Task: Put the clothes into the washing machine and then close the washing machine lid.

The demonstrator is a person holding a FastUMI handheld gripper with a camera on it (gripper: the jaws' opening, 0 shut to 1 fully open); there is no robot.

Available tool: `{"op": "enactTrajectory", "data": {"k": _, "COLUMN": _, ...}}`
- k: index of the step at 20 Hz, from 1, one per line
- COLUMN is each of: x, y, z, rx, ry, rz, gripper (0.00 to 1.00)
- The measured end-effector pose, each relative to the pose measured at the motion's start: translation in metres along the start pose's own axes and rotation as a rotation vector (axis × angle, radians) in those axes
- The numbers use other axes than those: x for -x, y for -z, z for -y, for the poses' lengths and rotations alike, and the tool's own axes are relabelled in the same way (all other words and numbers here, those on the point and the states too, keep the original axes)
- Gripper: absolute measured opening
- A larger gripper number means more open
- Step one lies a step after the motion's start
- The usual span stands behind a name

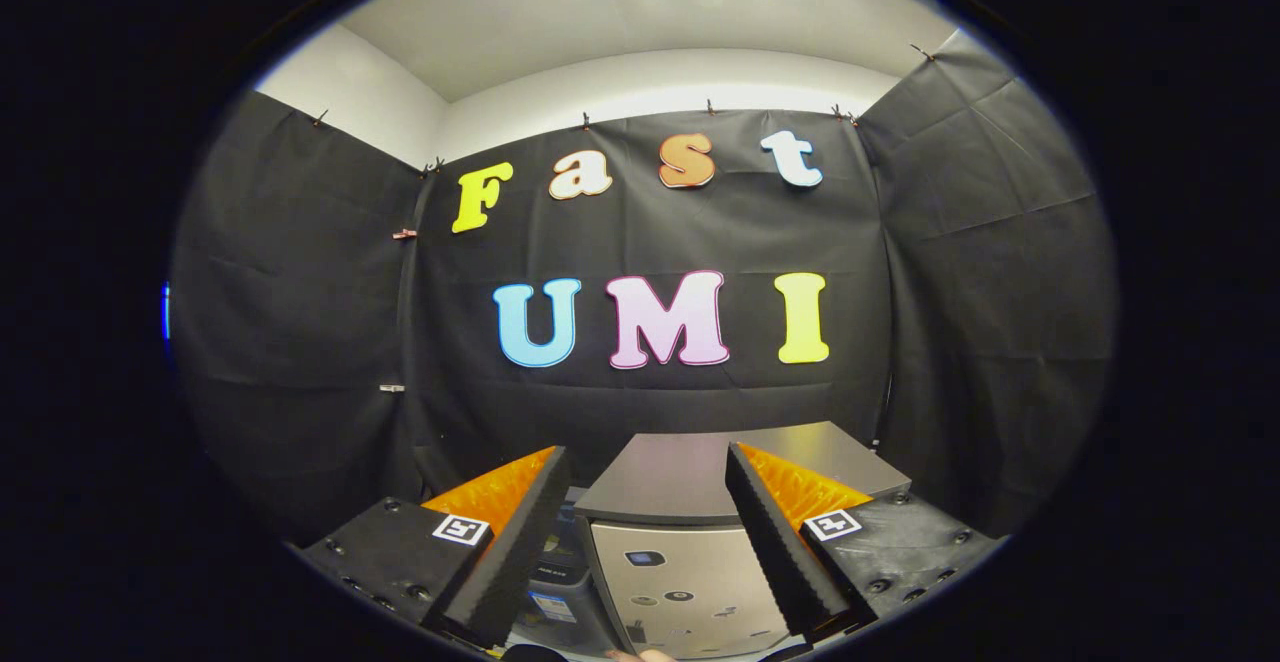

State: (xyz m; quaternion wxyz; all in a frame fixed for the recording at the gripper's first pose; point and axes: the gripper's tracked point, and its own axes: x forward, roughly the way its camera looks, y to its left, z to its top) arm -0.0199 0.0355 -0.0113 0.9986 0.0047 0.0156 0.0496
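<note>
My gripper (648, 464) is open, its two fingers spread wide with nothing between them. Just ahead and a little below the fingertips stands a small grey washing machine (690, 542) with a flat dark-grey top lid (670, 477) lying shut. Its pale front panel (680, 582) with a small display faces me between the fingers. The right finger (775, 532) overlaps the machine's right front edge. The left finger (515, 542) sits beside its left side.
A dark box-like object with a label (555, 592) stands to the left of the machine, partly behind the left finger. Black cloth walls close in behind and on both sides. A white wall and ceiling show above the cloth.
</note>
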Motion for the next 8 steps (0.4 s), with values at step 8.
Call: {"op": "enactTrajectory", "data": {"k": 8, "x": -0.0005, "y": -0.0021, "z": 0.0054, "rx": -0.003, "ry": 0.011, "rz": 0.008, "gripper": 0.98}}
